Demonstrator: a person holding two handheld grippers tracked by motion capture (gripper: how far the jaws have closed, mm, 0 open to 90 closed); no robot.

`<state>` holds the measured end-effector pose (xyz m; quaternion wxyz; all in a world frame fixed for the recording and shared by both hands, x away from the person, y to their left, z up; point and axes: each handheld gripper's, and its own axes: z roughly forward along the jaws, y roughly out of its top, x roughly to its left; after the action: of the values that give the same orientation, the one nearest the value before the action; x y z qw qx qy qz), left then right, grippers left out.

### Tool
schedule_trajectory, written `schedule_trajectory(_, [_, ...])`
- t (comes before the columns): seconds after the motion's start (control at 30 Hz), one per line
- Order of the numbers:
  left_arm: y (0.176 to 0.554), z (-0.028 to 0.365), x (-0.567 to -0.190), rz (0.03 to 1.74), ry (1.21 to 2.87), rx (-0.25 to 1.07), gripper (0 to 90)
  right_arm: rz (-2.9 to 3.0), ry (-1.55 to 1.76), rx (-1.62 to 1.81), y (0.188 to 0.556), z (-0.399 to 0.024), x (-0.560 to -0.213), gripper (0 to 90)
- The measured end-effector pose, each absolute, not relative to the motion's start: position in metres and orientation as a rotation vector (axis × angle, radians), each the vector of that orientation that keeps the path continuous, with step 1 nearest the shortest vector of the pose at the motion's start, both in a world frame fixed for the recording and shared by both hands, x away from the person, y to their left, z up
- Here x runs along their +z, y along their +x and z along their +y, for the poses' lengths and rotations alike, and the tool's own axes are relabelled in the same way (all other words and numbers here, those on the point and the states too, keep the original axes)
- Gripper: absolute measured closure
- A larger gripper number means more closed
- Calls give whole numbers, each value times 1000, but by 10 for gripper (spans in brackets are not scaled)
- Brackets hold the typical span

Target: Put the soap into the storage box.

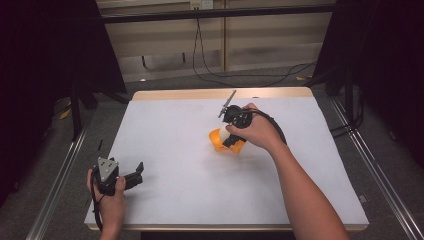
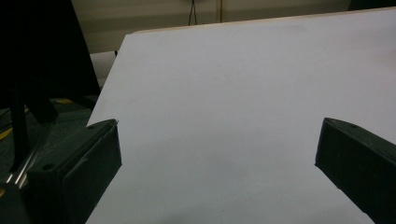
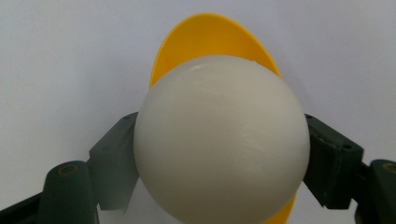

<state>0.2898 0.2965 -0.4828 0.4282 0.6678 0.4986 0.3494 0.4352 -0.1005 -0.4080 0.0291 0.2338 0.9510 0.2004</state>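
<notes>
We saw the right gripper (image 3: 219, 154) clamped on a white ball (image 3: 221, 138), its yellow bowl (image 3: 210, 42) mostly hidden just behind, left gripper (image 2: 219, 154) wide apart, holding nothing, jaw bases cut off.

High view overhead, far; tongs views close; all share table (image 1: 165, 200).

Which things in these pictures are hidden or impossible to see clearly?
- Inside of the yellow bowl: right gripper view, the white ball covers it.
- Right gripper jaws: high view, hidden under the right hand; too small to see the grip.
- Whether the ball touches the bowl: both views, the ball itself blocks it.
- Left gripper jaw tips: left gripper view, cut off by the bottom edge.
</notes>
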Motion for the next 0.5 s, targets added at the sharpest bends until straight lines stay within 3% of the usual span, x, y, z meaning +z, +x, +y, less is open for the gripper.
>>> schedule_trajectory(0.5, [290, 297, -483, 1244, 1670, 872, 1, 2905, 742, 658, 435, -102, -407, 196])
